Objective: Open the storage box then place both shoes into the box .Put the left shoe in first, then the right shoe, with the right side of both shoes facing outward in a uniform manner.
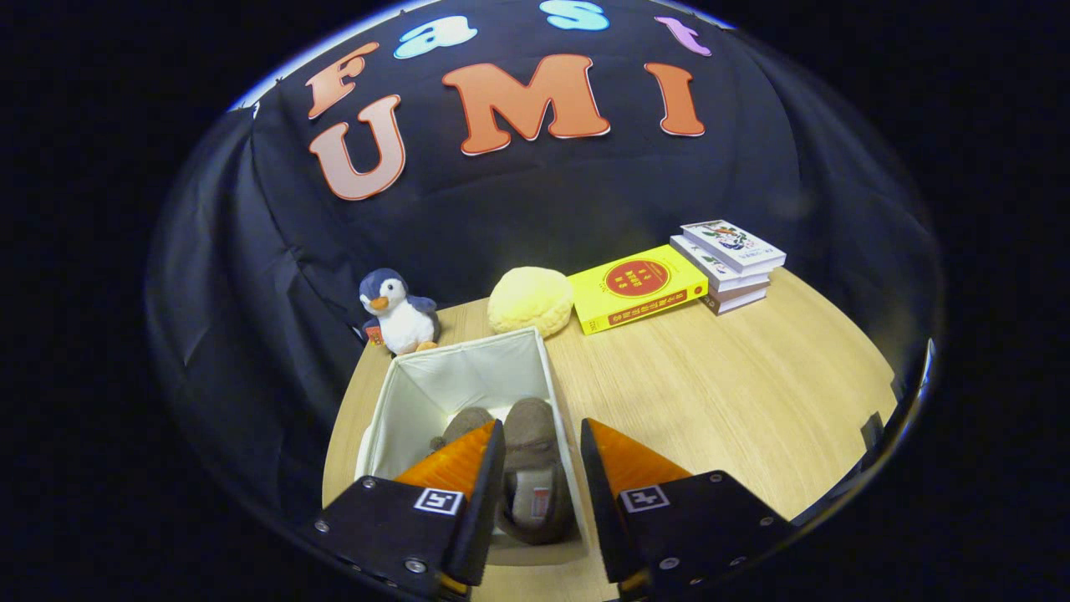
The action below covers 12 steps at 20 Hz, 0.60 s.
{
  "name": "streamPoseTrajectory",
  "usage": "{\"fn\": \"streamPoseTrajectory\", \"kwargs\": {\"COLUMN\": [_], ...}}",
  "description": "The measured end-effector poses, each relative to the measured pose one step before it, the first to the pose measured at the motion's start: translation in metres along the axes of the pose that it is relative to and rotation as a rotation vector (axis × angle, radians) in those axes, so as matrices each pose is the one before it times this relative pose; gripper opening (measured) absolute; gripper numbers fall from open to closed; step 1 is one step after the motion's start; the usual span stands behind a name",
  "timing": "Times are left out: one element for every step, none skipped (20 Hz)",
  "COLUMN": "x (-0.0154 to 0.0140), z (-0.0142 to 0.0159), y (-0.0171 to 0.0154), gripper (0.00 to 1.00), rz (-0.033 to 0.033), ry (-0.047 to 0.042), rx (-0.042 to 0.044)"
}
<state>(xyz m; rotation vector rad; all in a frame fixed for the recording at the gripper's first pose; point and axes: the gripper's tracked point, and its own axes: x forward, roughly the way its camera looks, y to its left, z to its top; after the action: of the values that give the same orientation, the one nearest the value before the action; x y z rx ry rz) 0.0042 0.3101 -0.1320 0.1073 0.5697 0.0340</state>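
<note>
Penguin (pixel 398 311), yellow plush (pixel 530 301), books (pixel 729 263) behind box (pixel 418 393). Two brown shoes (pixel 528 456) inside open box. Gripper (pixel 542 435) spread above, gripping nothing.

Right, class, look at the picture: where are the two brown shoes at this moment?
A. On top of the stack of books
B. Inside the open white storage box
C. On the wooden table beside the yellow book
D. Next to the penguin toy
B: both shoes lie inside the open white storage box, seen between the spread fingers of the hand-held gripper, which hold nothing.
</note>
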Motion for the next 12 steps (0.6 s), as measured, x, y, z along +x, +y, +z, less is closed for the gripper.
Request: {"fn": "streamPoseTrajectory", "kwargs": {"x": [-0.00524,-0.00527,-0.00706,-0.00614,-0.00644,-0.00543,-0.00473,-0.00372,-0.00627,-0.00372,-0.00473,-0.00464], "z": [0.00653,0.00760,0.00852,0.01042,0.01085,0.01065,0.01099,0.01081,0.01120,0.00964,0.00923,0.00921], "y": [-0.00495,-0.00612,-0.00529,-0.00443,-0.00522,-0.00753,-0.00799,-0.00750,-0.00739,-0.00835,-0.00740,-0.00588], "gripper": [0.65,0.71,0.81,0.85,0.88,0.89,0.91,0.94,0.98,0.98,0.97,0.98], "rz": [-0.00878,-0.00635,-0.00702,-0.00134,-0.00196,-0.00417,-0.00386,-0.00219,-0.00266,-0.00265,0.00188,0.00627], "ry": [-0.01375,-0.01615,-0.01801,-0.02025,-0.01956,-0.02300,-0.02346,-0.02349,-0.02516,-0.02341,-0.02254,-0.02333], "rx": [-0.00652,-0.00720,-0.00765,-0.01011,-0.00854,-0.01081,-0.01564,-0.01475,-0.01155,-0.00832,-0.00795,-0.00886]}}
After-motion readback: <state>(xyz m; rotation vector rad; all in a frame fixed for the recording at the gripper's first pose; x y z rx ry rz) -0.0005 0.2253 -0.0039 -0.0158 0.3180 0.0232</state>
